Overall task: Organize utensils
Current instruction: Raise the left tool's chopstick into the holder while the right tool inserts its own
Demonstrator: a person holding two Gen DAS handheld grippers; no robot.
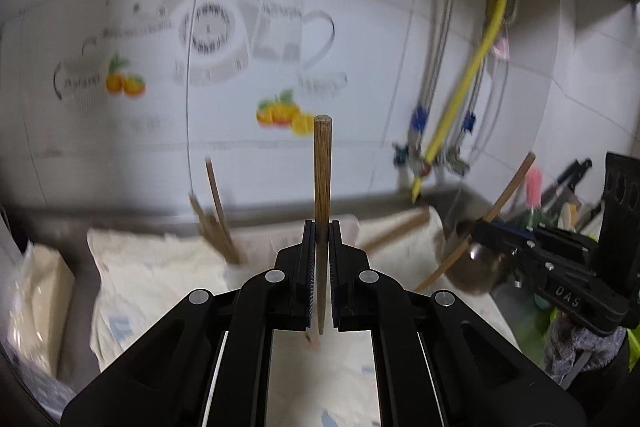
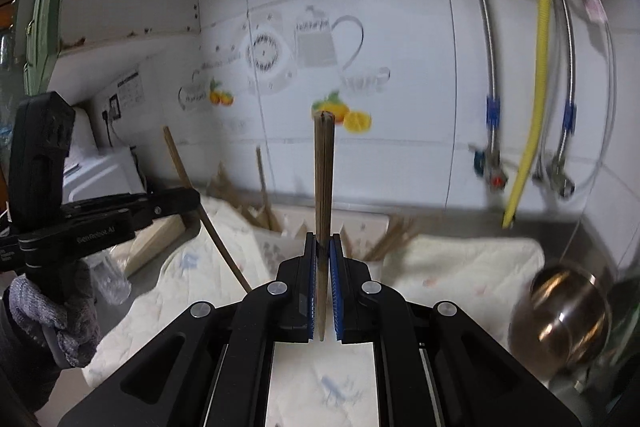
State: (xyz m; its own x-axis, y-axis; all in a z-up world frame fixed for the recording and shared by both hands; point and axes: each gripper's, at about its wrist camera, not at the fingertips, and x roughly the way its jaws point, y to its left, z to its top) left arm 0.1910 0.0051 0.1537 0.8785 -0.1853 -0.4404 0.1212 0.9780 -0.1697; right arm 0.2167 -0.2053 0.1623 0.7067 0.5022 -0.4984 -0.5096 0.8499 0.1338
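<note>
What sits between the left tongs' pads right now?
A single brown wooden chopstick, clamped upright between the left tongs, its blunt end pointing away. The left wrist view shows it.

I see my left tool (image 1: pixel 320 231) in black, its pads dark, around a brown wooden chopstick (image 1: pixel 322 179). My right tool (image 2: pixel 323 243) is black with blue pads, on a darker brown chopstick bundle (image 2: pixel 324 179). The cloth (image 2: pixel 460 267) is cream with faint blue prints. The wall tiles (image 2: pixel 400 27) are white with grey teapot drawings and orange fruit. A yellow hose (image 2: pixel 540 67) hangs by silver pipes (image 2: pixel 482 7) with blue clips. The bowl (image 2: pixel 560 315) is shiny steel. The glove (image 2: pixel 60 323) is grey knit.
</note>
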